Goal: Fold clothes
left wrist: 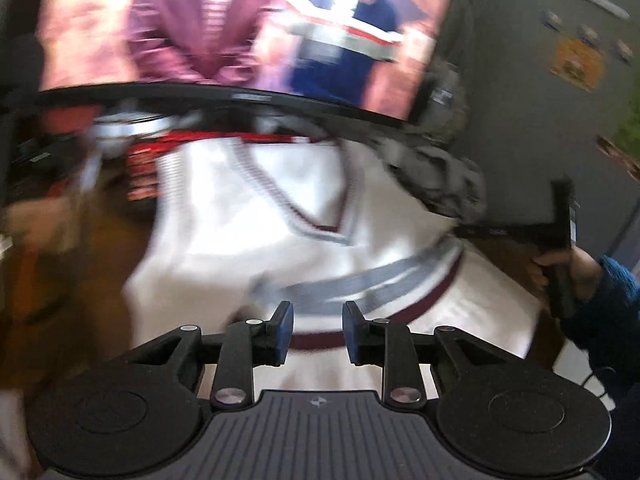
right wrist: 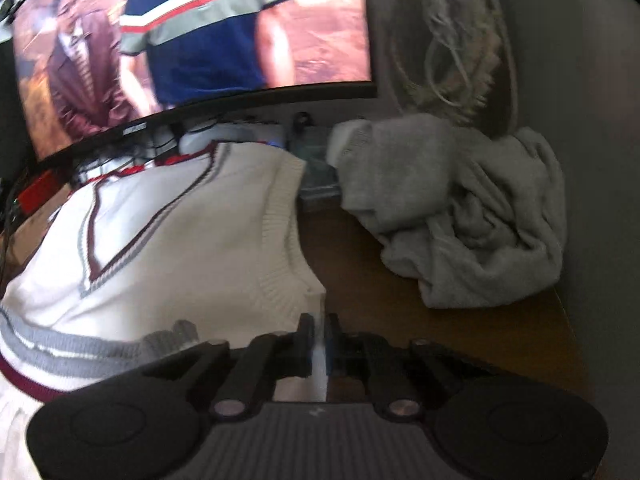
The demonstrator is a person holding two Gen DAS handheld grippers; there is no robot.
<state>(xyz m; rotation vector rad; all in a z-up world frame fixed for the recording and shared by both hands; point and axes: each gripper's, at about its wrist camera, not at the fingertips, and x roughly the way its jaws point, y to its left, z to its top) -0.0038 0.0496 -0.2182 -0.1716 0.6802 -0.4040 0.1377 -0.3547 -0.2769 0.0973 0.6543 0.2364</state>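
Ribbed knit vest (right wrist: 168, 248), fuzzy grey cloth (right wrist: 472, 216), brown wood table (right wrist: 460, 332)

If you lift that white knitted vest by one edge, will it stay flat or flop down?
The white knitted vest would probably flop: its hem already lies folded over. The right gripper pinches only a thin edge, so the rest likely sags.

Dim room, blurred fisheye views.
The bright screen (left wrist: 240, 24) glares far off; the white vest (right wrist: 160, 248) smears with motion; edges bend and darken.

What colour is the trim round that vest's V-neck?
Maroon and grey stripes on the cream vest, clearest in the right wrist view.
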